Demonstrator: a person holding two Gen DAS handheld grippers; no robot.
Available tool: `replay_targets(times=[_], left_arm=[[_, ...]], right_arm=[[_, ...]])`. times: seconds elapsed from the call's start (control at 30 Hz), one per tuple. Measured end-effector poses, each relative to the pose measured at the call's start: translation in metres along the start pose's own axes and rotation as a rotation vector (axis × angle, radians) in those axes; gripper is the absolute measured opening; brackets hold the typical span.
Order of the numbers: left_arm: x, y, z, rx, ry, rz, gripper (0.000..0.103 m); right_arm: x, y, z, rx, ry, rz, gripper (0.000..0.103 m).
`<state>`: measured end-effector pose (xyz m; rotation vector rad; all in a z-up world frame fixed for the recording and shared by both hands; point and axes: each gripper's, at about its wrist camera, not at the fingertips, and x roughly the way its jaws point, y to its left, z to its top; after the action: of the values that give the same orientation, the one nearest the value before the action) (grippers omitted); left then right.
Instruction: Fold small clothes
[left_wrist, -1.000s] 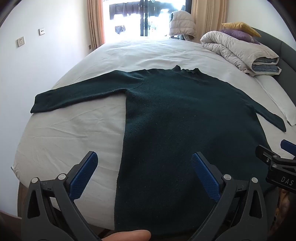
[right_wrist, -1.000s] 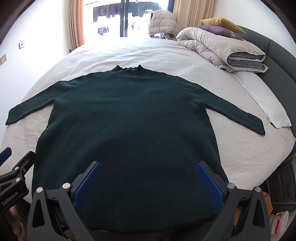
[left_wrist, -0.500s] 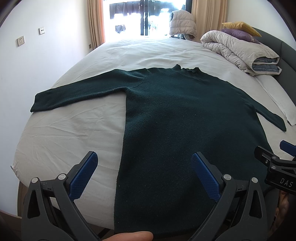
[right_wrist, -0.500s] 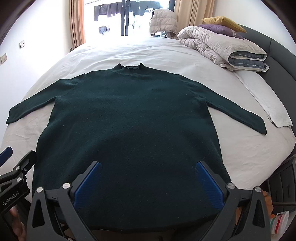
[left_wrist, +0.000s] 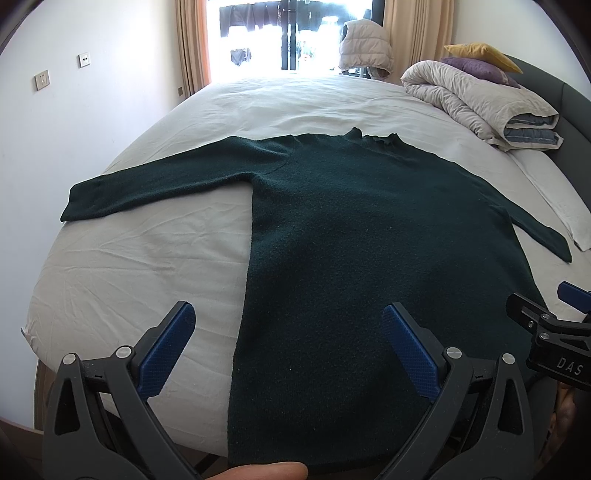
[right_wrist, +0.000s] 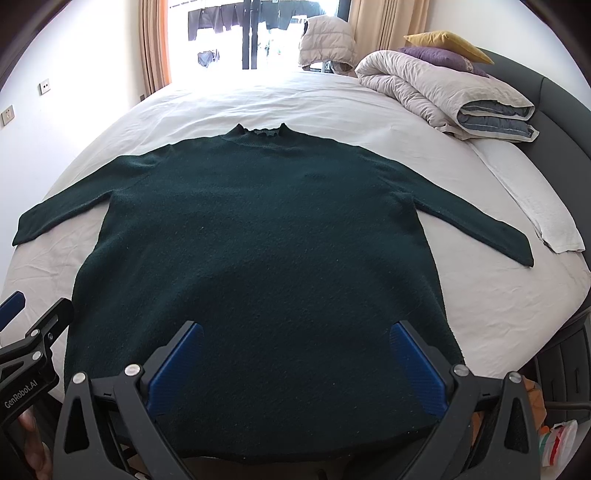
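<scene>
A dark green sweater lies flat on the white bed, collar at the far side, both sleeves spread out. My left gripper hovers open above the sweater's left hem edge, nothing between its blue pads. My right gripper stands open over the hem's middle right, holding nothing. Each gripper shows at the side of the other's view: the right gripper at the right edge, the left gripper at the left edge. A fingertip shows at the bottom of the left wrist view.
A rolled beige duvet with yellow and purple pillows sits at the bed's far right. A white folded cloth lies beside the right sleeve. A dark headboard runs along the right; a wall stands left.
Both grippers have crept slightly forward over the hem; the sweater has not moved.
</scene>
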<state>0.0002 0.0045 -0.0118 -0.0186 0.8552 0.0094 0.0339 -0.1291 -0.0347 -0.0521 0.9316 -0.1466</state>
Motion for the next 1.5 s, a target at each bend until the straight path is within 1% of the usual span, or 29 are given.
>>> replay_targets(times=[1.5], left_arm=[[0.005, 0.005, -0.003, -0.010, 0.009, -0.004, 0.103]], right_arm=[[0.003, 0.011, -0.005, -0.013, 0.013, -0.002, 0.103]])
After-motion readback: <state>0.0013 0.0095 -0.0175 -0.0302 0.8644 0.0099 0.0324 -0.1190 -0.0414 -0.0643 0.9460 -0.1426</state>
